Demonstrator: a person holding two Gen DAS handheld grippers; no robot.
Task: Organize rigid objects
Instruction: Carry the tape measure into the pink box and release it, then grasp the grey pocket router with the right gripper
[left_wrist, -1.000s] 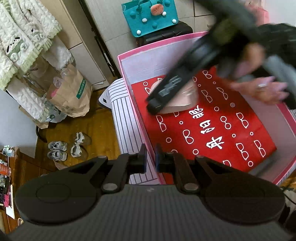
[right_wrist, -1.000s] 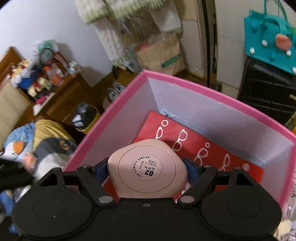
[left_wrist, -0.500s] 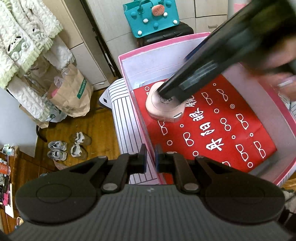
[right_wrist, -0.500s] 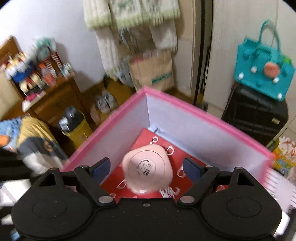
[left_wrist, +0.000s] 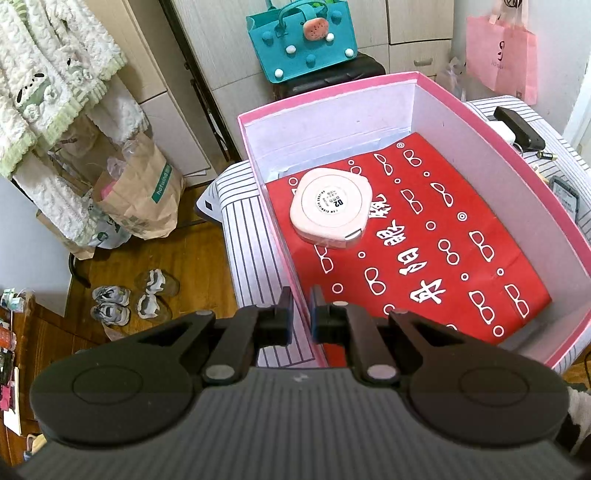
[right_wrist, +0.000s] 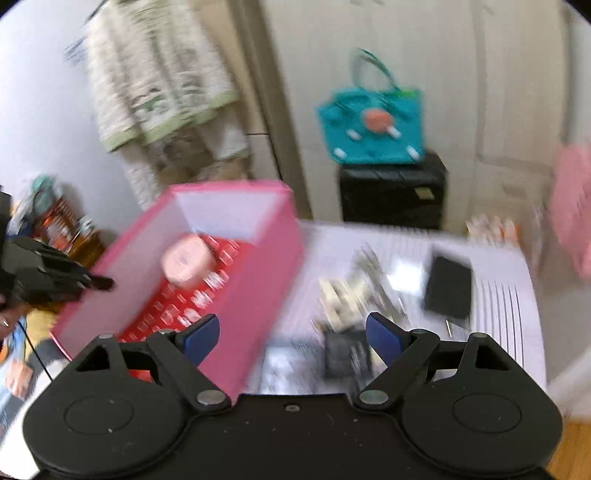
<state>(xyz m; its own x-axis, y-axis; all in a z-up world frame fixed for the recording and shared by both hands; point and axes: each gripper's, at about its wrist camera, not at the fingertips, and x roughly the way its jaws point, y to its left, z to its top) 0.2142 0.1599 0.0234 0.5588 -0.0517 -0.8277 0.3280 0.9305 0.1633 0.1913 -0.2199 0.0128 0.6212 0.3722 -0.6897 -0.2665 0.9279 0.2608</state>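
- The pink box (left_wrist: 498, 158) sits on a striped bed (left_wrist: 247, 236), beside a wooden floor (left_wrist: 192, 266) where small shoes (left_wrist: 129, 299) lie.
- Behind the box, a teal bag (left_wrist: 303, 40) rests on a black suitcase (left_wrist: 332, 77); a brown paper bag (left_wrist: 144, 195) leans under hanging white-and-green knitwear (left_wrist: 48, 81).
- A red printed sheet (left_wrist: 424, 240) lines the box floor, and the pink compact case (left_wrist: 330, 206) lies on it near the far-left corner, touching nothing else.
- The left gripper (left_wrist: 301, 317) hovers over the near box wall, nearly clenched, holding nothing.
- The right gripper (right_wrist: 291, 336) is spread wide and empty; its view is blurred.
- A second ago the right gripper clasped the case inside the box; since then it has let go and pulled out, now facing scattered small items (right_wrist: 354, 295) and a black device (right_wrist: 448, 288) on the bed.
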